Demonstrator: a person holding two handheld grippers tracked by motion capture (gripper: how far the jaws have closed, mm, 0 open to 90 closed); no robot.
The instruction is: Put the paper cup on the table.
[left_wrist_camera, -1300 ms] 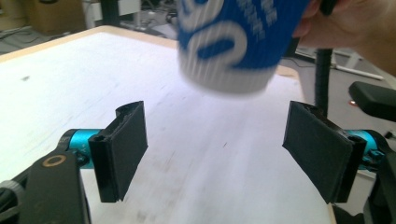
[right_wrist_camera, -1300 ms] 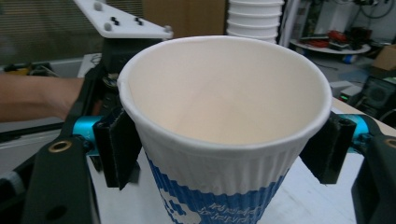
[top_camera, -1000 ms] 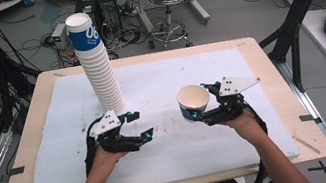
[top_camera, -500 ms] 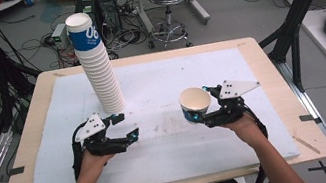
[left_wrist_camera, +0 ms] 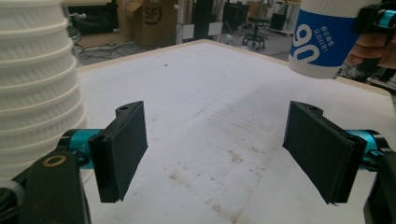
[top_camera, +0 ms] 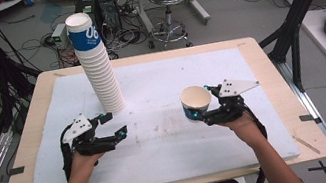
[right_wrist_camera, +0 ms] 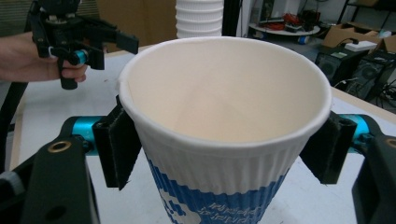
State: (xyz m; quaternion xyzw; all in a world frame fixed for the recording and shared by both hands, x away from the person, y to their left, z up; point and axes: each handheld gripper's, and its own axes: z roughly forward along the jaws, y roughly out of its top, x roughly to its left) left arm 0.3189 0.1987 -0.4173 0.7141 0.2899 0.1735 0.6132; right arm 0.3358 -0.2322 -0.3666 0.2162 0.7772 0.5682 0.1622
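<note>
- White ribbed paper cup with a blue printed band [top_camera: 196, 103] is pinched upright in the right gripper [top_camera: 203, 111], raised off the white table mat [top_camera: 176, 150], well apart from the tall stack of matching paper cups [top_camera: 99, 72].
- Left gripper [top_camera: 115, 124] sits just beside the stack's base, jaws spread wide with nothing between them.
- Looks like one cup is separated; setting it down is probably what's left.
- Count: one loose cup, one stack, two grippers.
</note>
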